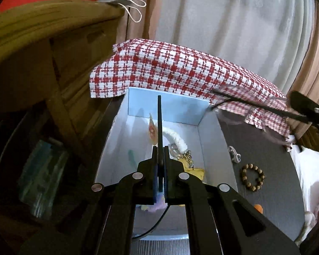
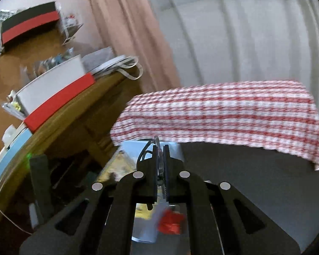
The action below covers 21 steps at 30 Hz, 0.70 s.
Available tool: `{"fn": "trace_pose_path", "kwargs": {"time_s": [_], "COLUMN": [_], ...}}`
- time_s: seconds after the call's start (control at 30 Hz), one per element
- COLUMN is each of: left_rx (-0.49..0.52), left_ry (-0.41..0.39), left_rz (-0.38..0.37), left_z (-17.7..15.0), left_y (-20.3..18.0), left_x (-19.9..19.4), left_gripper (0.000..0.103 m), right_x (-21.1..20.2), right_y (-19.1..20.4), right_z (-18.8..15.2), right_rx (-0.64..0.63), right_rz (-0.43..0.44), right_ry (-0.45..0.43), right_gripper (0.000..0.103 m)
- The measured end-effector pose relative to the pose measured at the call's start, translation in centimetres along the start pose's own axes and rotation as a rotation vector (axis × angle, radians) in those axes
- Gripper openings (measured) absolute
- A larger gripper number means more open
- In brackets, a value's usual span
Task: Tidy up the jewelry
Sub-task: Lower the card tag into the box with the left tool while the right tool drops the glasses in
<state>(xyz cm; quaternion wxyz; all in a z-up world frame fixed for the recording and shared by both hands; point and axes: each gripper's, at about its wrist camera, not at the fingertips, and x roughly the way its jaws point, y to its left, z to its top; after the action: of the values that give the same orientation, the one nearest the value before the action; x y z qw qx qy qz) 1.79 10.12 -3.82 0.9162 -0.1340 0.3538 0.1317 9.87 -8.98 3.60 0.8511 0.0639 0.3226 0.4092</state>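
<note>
My left gripper point(image 1: 160, 148) is shut on a thin black strip point(image 1: 159, 116) that stands upright over the open pale blue box point(image 1: 117, 144). A black cord trails from the strip under the gripper. Inside the box lie a white fuzzy band point(image 1: 176, 138), a keychain with a gold chain point(image 1: 188, 159) and a yellow piece point(image 1: 196, 172). My right gripper point(image 2: 160, 148) is shut on a thin clear ring-like piece with a black cord point(image 2: 144, 150), held above the box point(image 2: 131, 146). It also shows at the right in the left wrist view point(image 1: 304, 104), trailing a dark strand.
A wooden bead bracelet point(image 1: 252, 176), a metal clasp point(image 1: 234, 154) and a small orange item point(image 1: 258, 208) lie on the dark table point(image 1: 272, 191). A red-and-white checked cloth point(image 1: 180, 70) covers the table's far end. A wooden table with boxes point(image 2: 53, 89) stands left.
</note>
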Motion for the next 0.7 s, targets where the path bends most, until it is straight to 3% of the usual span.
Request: {"fn": "trace_pose_path", "kwargs": {"time_s": [0.27,0.47,0.57,0.7], "left_rx": [-0.015,-0.066,-0.064,-0.014], "left_ry": [0.018,0.022,0.022,0.015], "left_rz": [0.032,0.040,0.052,0.114], "left_z": [-0.2,-0.1,-0.2,-0.2], "left_y": [1.5,3.3,3.2,2.4], "left_x": [0.9,0.9,1.1,1.1], "left_gripper": [0.012,0.014,0.020,0.038], "right_x": [5.5,5.9,4.3,0.9], "right_y": [2.1,1.5,0.9,-1.6], "right_z": [-4.3,-7.6,-7.7,-6.6], "right_rx": [0.016,0.019,-0.012,0.002], "right_rz": [0.035,0.034,0.038,0.023], "right_ry": [0.146,0.209,0.188,0.116], "right_gripper": [0.006,0.008,0.021,0.040]}}
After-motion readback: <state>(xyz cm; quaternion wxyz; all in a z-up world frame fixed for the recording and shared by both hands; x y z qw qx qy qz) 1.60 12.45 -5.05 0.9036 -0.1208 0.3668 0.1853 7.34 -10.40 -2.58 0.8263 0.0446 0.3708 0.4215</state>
